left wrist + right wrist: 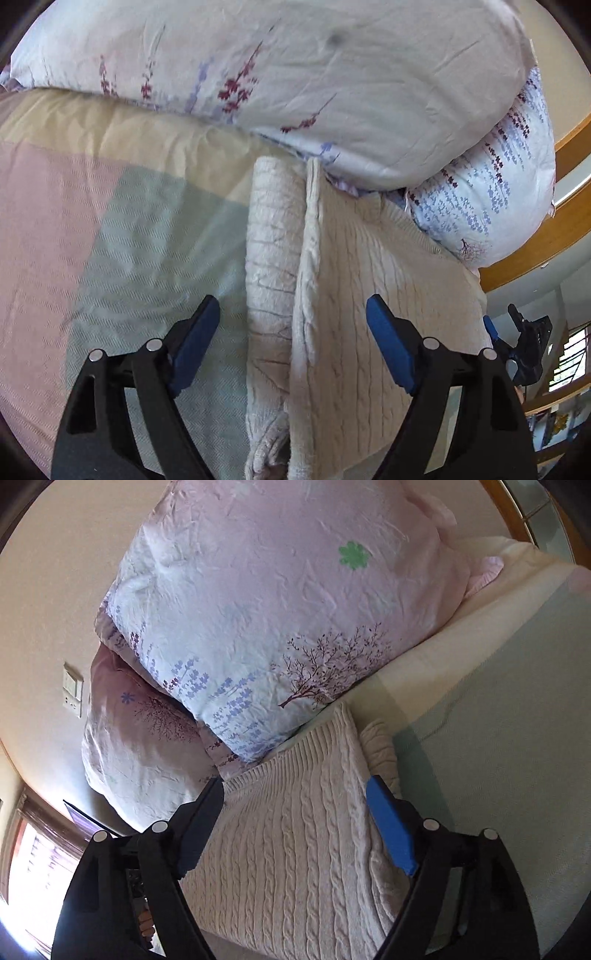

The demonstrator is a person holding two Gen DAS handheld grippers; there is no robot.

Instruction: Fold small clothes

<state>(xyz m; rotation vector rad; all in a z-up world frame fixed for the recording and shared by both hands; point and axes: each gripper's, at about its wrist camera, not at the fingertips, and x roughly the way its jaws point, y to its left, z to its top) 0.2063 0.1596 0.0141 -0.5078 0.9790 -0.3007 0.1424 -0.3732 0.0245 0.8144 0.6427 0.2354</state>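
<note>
A cream cable-knit sweater (354,280) lies folded on the bed, with one sleeve (271,258) stretched out along its left side. My left gripper (291,339) is open and empty, its fingers on either side of the sweater's left folded edge. In the right wrist view the sweater (291,834) fills the lower middle, its ribbed hem toward the pillows. My right gripper (295,819) is open and empty over the knit body. The right gripper also shows in the left wrist view (524,343) at the sweater's far right edge.
A pastel-checked bed sheet (122,229) covers the mattress. Floral pillows (295,85) are stacked at the head, touching the sweater's top edge; they also show in the right wrist view (277,609). A wooden bed frame (546,243) runs at the right. A wall switch (72,690) is on the wall.
</note>
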